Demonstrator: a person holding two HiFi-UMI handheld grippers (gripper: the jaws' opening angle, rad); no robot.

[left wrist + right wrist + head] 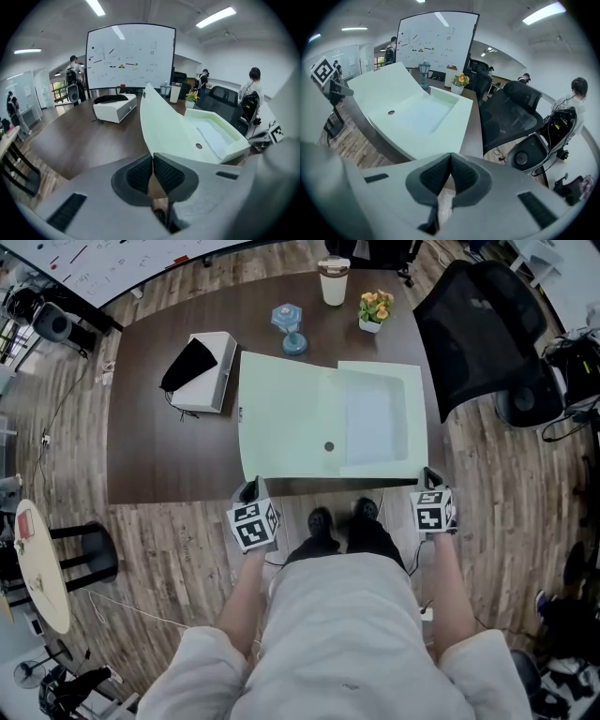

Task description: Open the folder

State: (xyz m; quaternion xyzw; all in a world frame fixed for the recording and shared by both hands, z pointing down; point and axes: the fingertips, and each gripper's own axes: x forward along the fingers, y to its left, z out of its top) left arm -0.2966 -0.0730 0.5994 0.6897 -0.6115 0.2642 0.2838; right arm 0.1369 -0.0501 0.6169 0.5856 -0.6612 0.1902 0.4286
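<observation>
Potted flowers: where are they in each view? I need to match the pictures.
Head view: potted flowers at the far edge of the table, upper right.
Left gripper view: potted flowers right of centre, beyond the folder.
Right gripper view: potted flowers upper centre, past the folder.
Shared landmark: the pale green folder.

Pale green folder (281,418) lies open (cover tilted up).
</observation>
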